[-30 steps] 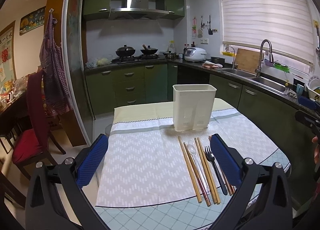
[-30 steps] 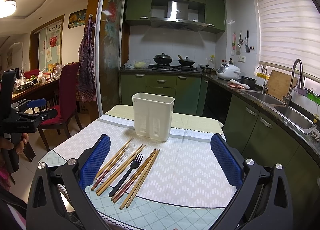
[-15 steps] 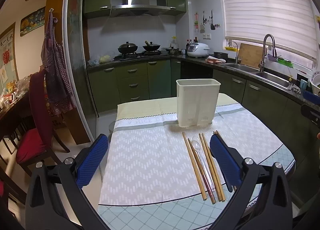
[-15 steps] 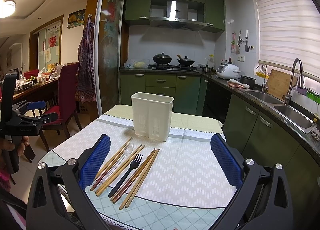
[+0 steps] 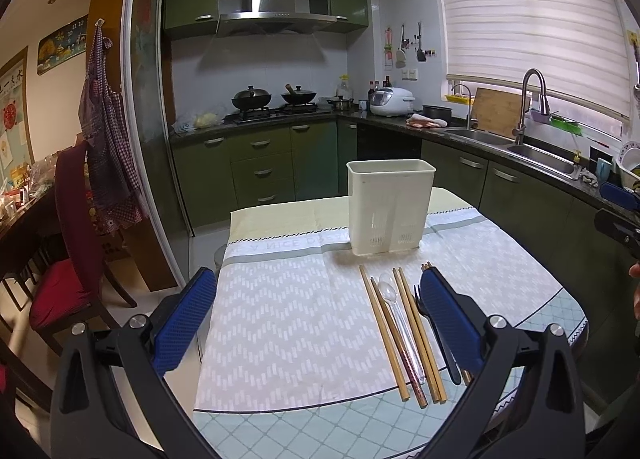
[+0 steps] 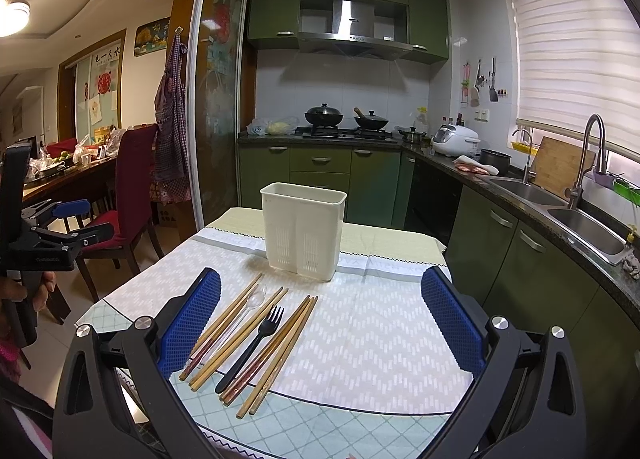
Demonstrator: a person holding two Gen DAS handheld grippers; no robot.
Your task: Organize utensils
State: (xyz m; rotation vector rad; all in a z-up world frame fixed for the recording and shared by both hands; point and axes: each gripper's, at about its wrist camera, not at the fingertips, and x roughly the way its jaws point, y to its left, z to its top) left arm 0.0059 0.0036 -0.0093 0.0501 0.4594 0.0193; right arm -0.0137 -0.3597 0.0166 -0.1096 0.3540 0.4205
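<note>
Currently both jaws spread, empty; right gripper (image 6: 320,319) should pinch one chopstick (image 6: 224,321) mid-shaft (avoid neighbours), then holder (image 6: 302,231).

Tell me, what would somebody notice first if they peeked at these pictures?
Probably the tall cream utensil holder standing alone at the far part of the table. Right in front of it lies a row of wooden chopsticks, a clear spoon and a black fork. Both blue-padded claws, left claw and right claw, are open.
</note>
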